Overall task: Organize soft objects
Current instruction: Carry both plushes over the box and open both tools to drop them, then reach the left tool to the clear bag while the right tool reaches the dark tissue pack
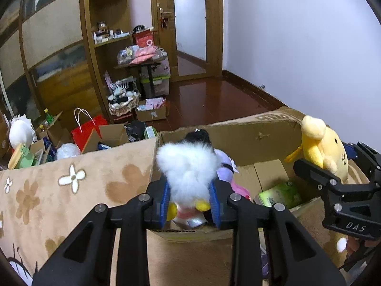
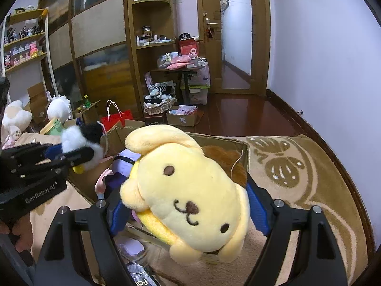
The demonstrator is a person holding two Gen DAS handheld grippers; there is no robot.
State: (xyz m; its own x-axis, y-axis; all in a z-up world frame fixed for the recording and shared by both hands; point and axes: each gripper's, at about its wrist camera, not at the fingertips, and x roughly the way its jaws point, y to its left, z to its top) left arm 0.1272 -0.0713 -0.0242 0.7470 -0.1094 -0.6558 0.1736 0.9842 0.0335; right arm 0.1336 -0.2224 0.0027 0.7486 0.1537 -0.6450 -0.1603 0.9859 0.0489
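My left gripper (image 1: 190, 197) is shut on a fluffy white plush with a black top and yellow feet (image 1: 188, 166), held over the near rim of an open cardboard box (image 1: 259, 131). It also shows in the right wrist view (image 2: 81, 140). My right gripper (image 2: 188, 217) is shut on a yellow dog plush (image 2: 190, 190), held above the box's right side; in the left wrist view it is at the right (image 1: 321, 147). Inside the box lie a purple plush (image 1: 225, 169), something pink (image 1: 240, 189) and a green packet (image 1: 279, 194).
The box rests on a beige flowered blanket (image 1: 71, 190). Beyond are a red paper bag (image 1: 85, 131), small cardboard boxes (image 1: 151, 113), a basket of soft items (image 1: 122, 102), a wooden shelf unit (image 1: 107, 35), a cluttered side table (image 1: 142, 59) and bare wooden floor (image 1: 214, 100).
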